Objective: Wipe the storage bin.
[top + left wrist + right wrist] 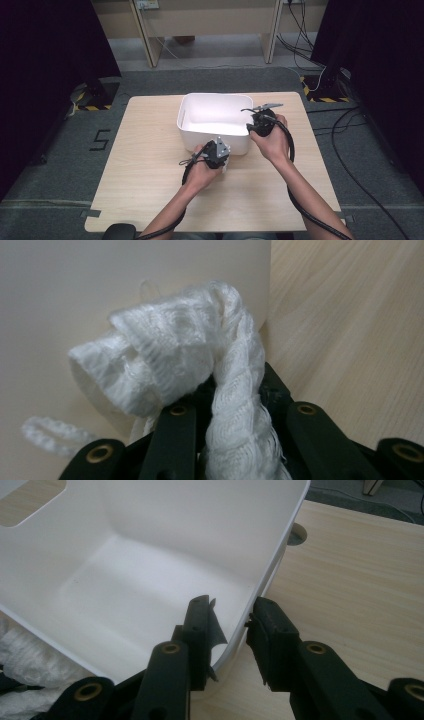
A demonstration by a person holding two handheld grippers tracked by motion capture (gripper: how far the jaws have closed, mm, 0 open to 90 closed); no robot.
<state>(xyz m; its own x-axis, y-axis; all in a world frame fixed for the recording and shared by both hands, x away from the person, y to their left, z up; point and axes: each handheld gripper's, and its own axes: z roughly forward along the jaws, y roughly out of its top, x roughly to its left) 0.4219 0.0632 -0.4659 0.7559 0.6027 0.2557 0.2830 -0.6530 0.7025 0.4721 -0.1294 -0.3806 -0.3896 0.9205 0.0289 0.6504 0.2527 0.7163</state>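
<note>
A white plastic bin (200, 139) stands in the middle of the wooden table (150, 175). My left gripper (217, 154) is at the bin's near outer wall (75, 290), shut on a white knitted cloth (200, 345) that bunches over its jaws and trails a small loop. My right gripper (262, 123) is at the bin's near right corner. In the right gripper view its jaws straddle the bin's wall (150, 530), one inside and one outside, and my right gripper (232, 605) is shut on the rim. The bin's inside looks bare.
The white cloth (25, 665) also shows past the bin's low edge. Bare table (360, 570) lies right of the bin, with a round hole near the edge. Cables trail from both grippers toward the near edge. Grey floor, dark curtains and desk legs surround the table.
</note>
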